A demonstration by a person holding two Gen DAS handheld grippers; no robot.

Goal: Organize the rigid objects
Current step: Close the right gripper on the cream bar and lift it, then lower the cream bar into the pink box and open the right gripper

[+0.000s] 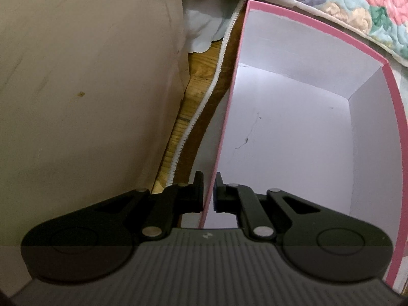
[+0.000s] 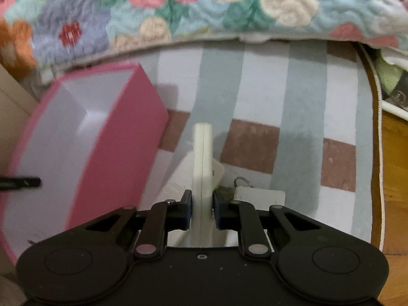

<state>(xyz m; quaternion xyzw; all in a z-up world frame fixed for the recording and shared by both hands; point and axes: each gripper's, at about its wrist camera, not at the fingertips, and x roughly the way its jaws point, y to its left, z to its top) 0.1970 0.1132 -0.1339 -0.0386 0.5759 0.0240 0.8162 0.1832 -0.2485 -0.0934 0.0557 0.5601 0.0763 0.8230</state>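
A pink box (image 1: 293, 117) with a white inside stands open and shows nothing in it. My left gripper (image 1: 209, 191) is shut on the box's left wall (image 1: 224, 127), one finger outside and one inside. In the right wrist view the same pink box (image 2: 102, 158) sits at the left on a striped rug, and the tip of the left gripper (image 2: 20, 182) pokes in at its near wall. My right gripper (image 2: 202, 205) is shut on a flat cream-white slab (image 2: 202, 158) held on edge above the rug, just right of the box.
A white card with a metal ring (image 2: 257, 193) and a pale scrap (image 2: 216, 170) lie on the rug (image 2: 301, 107) under the slab. A floral quilt (image 2: 178, 5) borders the far side. Wood floor (image 2: 392, 173) shows at right. A beige wall (image 1: 89, 89) stands left of the box.
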